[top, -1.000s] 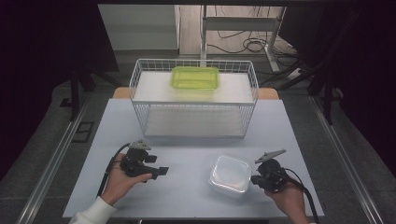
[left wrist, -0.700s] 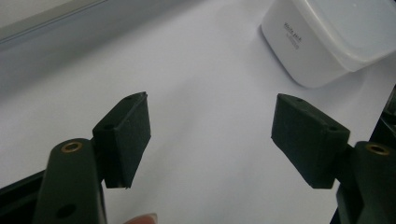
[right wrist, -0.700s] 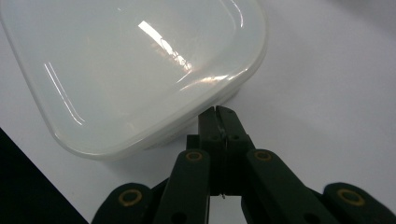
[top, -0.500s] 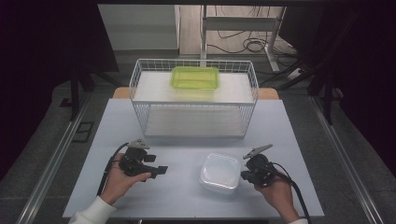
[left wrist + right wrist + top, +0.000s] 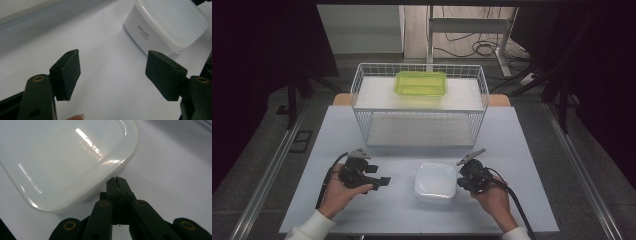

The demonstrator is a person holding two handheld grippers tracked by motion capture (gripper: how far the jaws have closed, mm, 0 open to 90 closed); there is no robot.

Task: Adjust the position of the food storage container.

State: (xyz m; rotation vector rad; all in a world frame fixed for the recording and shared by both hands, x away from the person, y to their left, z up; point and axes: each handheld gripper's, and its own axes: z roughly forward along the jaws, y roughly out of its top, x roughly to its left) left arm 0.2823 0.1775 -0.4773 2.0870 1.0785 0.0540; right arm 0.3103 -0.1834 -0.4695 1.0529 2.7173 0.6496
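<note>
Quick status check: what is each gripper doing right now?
Left gripper: open, nothing between its jaws.
Right gripper: shut, tips against the white container.

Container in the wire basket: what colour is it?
Translucent yellow-green; the container sits at the back of the white wire basket, seen best in the high view.

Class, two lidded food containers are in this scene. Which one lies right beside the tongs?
The white container, on the table between both tongs and right against the shut right tongs. The green container sits far off in the wire basket.
</note>
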